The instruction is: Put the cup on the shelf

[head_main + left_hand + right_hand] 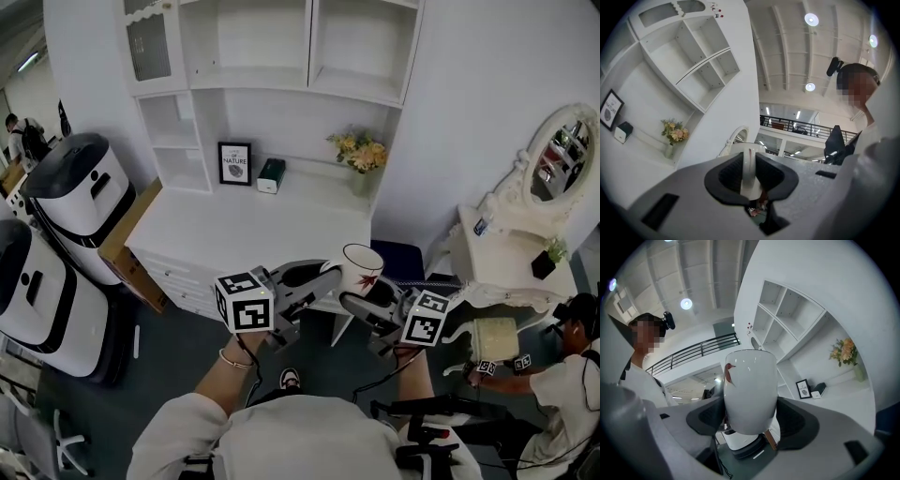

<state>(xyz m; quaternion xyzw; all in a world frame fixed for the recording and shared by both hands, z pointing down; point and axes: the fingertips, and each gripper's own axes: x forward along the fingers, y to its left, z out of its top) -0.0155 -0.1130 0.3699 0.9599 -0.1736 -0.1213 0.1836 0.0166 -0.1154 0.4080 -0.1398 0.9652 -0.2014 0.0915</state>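
Between both grippers, on the near side of the shelf [246, 223], you've got the cup [362, 268] in the air: left gripper [319, 277] pinches its handle [748, 165], right gripper [364, 302] squeezes the body, probably so it can't tip or swing on the way over.

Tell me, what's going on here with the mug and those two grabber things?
A person has a two-jaw gripper in each hand, and both are closed on one white cup with a red leaf print. The right gripper clamps the cup's body, while the left gripper pinches what looks like its handle. The cup is held in the air in front of the white shelf unit and is not yet set down on it.
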